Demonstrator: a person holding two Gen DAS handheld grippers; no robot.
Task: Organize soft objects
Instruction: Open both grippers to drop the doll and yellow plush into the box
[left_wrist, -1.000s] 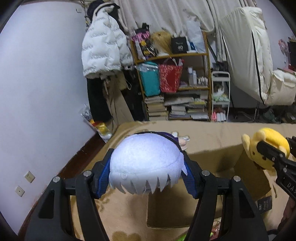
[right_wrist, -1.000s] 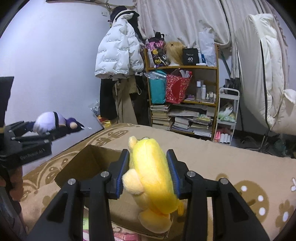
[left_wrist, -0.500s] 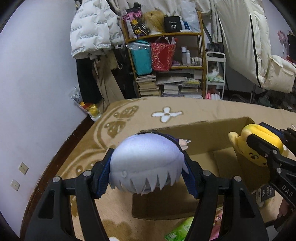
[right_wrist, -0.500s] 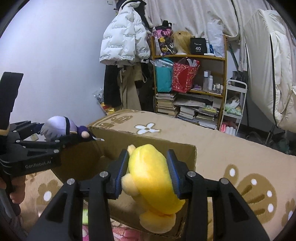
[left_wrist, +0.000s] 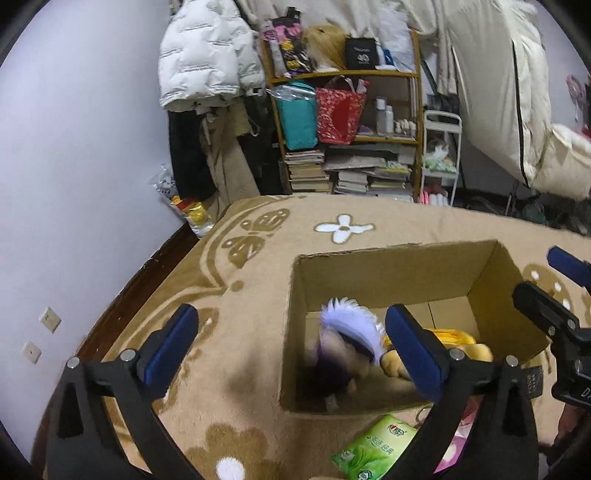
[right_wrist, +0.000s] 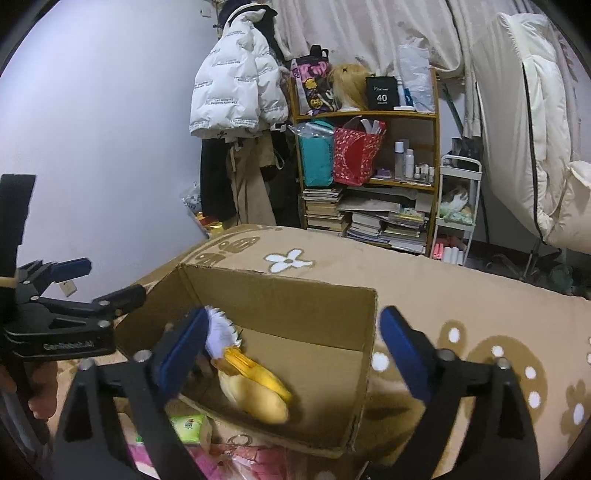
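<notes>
Both grippers, left (left_wrist: 291, 345) and right (right_wrist: 295, 349), are springing open, nothing between them; the white-haired plush doll (left_wrist: 345, 334) and yellow plush toy (right_wrist: 255, 387) lie in the brown cardboard box (left_wrist: 388, 275). Best lift straight up, clear of its walls.

Cardboard box (left_wrist: 391, 266) on tan blanket (left_wrist: 258, 280)

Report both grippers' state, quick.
Left gripper: jaws opening, holding nothing.
Right gripper: jaws opening, holding nothing.
</notes>
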